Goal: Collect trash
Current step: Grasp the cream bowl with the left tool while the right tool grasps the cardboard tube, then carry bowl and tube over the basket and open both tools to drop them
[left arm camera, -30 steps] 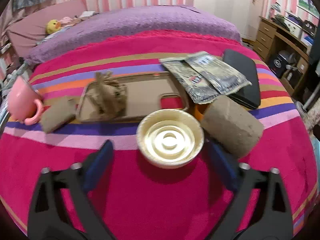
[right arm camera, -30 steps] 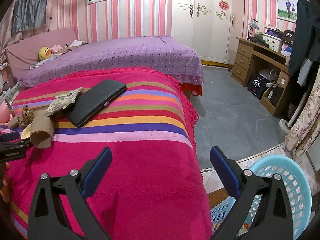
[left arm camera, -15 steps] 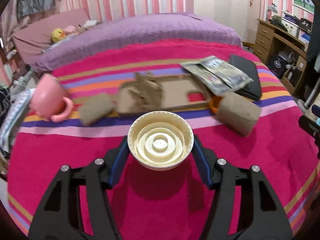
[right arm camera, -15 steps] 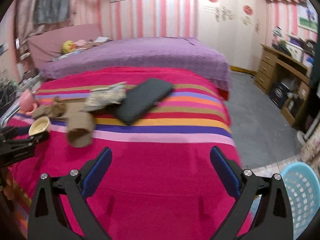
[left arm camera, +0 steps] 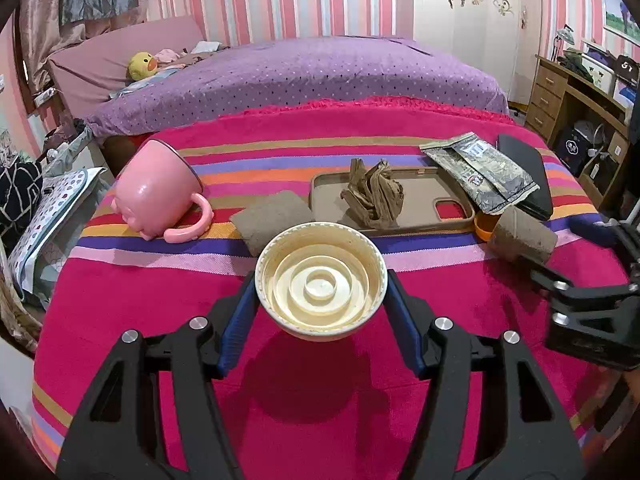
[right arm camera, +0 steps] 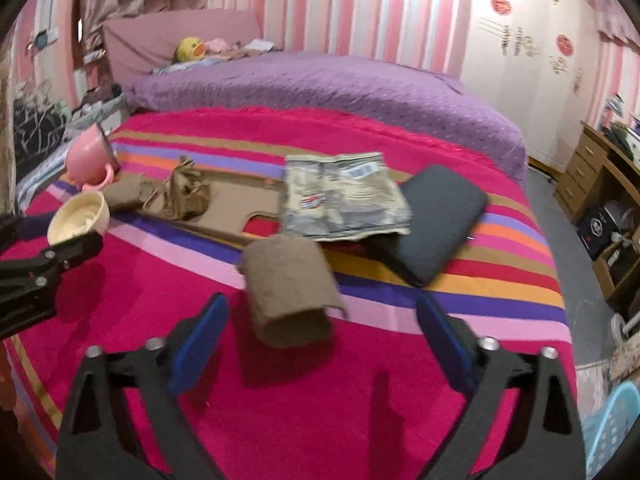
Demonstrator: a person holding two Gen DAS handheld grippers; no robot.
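Left claw (left arm camera: 320, 304) clamped on cream lid (left arm camera: 321, 282), lid clear of striped blanket (left arm camera: 320, 392) on bed. Right claw (right arm camera: 320, 336) closing, pads apart, cardboard tube (right arm camera: 290, 292) between them, not pressed. Beyond tube: foil packet (right arm camera: 344, 196), black case (right arm camera: 436, 220), crumpled paper (right arm camera: 188, 192), pink mug (left arm camera: 160, 196).

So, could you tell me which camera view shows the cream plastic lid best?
The left wrist view: the cream lid sits centred and sharp, its ringed inside facing the camera, clamped between the left gripper pads. In the right wrist view the lid shows only small, tilted and slightly blurred at the left edge.
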